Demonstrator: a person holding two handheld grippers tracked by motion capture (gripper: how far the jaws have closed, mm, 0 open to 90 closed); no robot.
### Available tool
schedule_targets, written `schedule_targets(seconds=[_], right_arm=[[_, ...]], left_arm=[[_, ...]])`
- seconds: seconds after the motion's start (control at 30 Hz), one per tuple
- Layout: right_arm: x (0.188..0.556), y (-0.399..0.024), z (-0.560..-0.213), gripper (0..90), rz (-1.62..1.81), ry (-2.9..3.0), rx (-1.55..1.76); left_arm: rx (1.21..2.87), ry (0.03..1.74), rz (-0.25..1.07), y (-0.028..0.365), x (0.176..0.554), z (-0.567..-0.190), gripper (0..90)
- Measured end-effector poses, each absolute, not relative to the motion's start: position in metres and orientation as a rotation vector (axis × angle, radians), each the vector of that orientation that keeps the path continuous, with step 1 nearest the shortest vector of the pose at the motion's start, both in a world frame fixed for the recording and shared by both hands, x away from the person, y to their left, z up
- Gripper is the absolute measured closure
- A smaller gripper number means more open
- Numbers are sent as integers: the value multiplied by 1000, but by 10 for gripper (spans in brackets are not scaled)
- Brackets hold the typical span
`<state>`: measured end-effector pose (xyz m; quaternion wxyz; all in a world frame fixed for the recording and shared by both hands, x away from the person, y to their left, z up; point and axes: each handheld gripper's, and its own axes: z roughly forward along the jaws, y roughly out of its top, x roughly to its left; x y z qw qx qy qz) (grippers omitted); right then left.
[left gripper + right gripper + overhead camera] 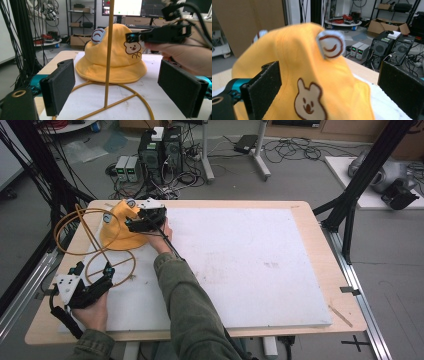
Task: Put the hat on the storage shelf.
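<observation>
A yellow bucket hat [116, 231] with small white ears and a bear patch lies on the white board at the back left. A gold wire stand [114, 265] with a ring base and an upright pole stands just in front of it. My right gripper [132, 224] is open at the hat's right side. In the right gripper view the hat [312, 75] sits between its spread jaws [332, 83]. My left gripper [94, 269] is open near the front left, facing the stand. In the left gripper view the pole [109, 50] rises between its jaws [120, 86], untouched, with the hat [112, 65] behind.
The white board [250, 260] covers most of the wooden table [320, 235]. The stand's big wire loop [67, 232] hangs past the table's left edge. Black frame posts [360, 185] stand at the right, with computers and cables [160, 150] on the floor behind.
</observation>
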<state>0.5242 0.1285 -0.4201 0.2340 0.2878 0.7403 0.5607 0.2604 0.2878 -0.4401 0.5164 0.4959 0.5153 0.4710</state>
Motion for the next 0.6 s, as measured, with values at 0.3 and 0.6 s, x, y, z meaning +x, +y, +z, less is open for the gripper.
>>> schedule_targets(seconds=[0.3,0.6], right_arm=[[521,136,-422,158,1549,2045,740],[523,136,-425,381,1542,2081,738]], left_arm=[[1161,1260,1115,292,260,-441,146],[1154,1257,1117,292,259,-440,146]])
